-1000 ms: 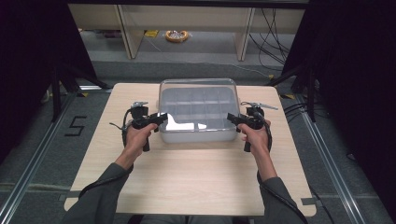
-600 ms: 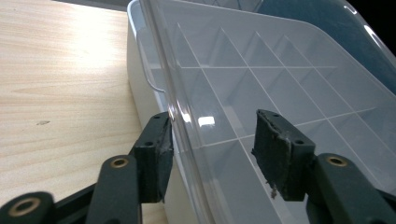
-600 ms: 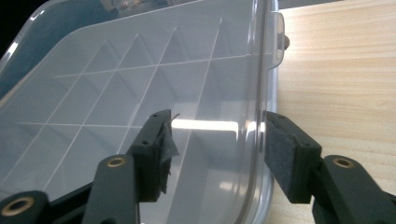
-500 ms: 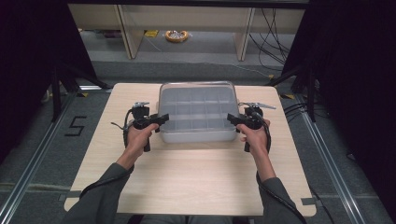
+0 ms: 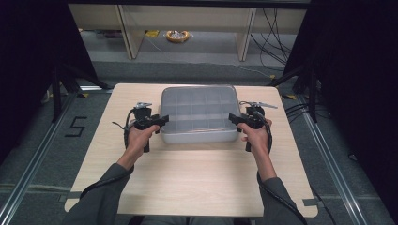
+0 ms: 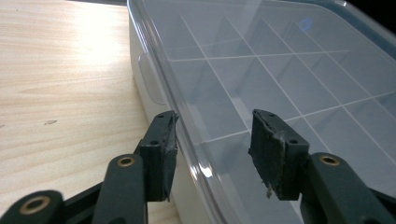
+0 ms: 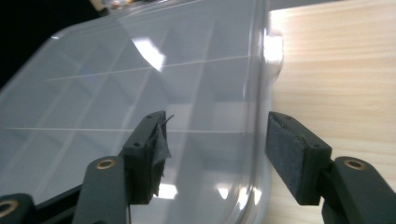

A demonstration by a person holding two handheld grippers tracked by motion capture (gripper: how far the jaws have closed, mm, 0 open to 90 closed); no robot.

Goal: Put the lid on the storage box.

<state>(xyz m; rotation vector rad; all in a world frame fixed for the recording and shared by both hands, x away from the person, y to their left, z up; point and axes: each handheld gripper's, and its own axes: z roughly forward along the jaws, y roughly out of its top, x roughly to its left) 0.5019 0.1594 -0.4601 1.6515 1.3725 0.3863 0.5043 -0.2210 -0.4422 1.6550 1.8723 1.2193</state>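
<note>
High view shows our left gripper and right gripper released, each straddling an edge of the lidded compartment box between them. We judge that clenching both comes next.

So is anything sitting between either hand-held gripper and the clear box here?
Nothing visible. The left hand-held gripper is open astride the left edge of the box, and the right hand-held gripper is open astride its right edge. The table around the box is bare.
</note>
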